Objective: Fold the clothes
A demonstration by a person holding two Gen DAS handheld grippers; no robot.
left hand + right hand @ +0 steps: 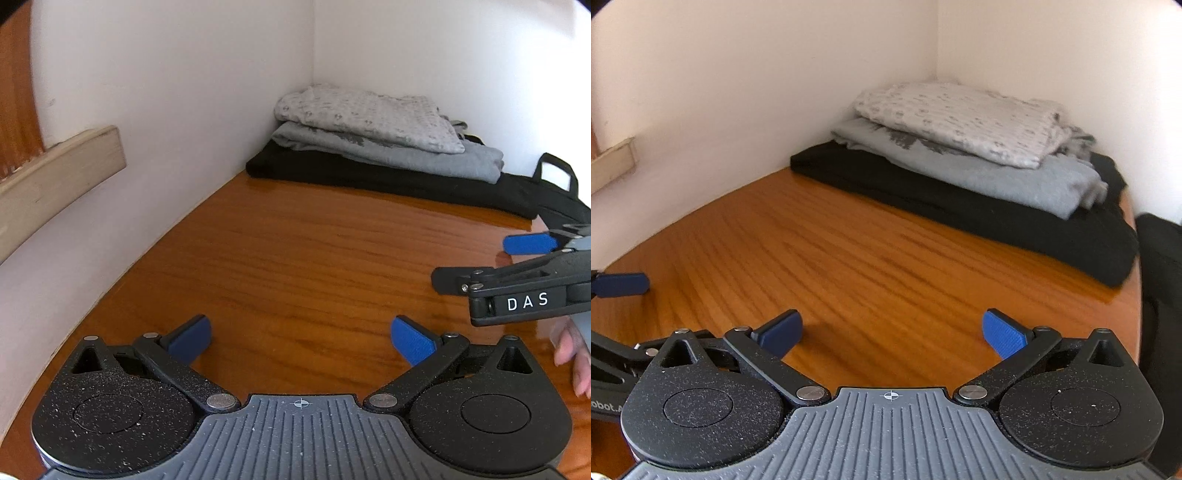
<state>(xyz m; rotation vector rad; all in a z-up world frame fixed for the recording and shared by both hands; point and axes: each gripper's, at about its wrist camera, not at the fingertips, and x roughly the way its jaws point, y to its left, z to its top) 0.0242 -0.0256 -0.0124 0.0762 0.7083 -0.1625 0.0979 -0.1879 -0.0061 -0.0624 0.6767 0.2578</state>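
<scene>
**Folded Clothes Stacked in Table's Far Corner**

A stack of three folded garments sits against the white walls' corner: a pale patterned top [960,118] on a grey garment [990,173], both resting on a black garment [979,218] that lies on the wooden table [849,258]. Nearer the cameras, the left hand-held gripper [301,338] and right hand-held gripper [892,332] hover over bare wood, blue pads spread wide and holding nothing (a person's fingers [572,354] show beside the right one). A black bag [561,192] lies at the table's right edge.
</scene>
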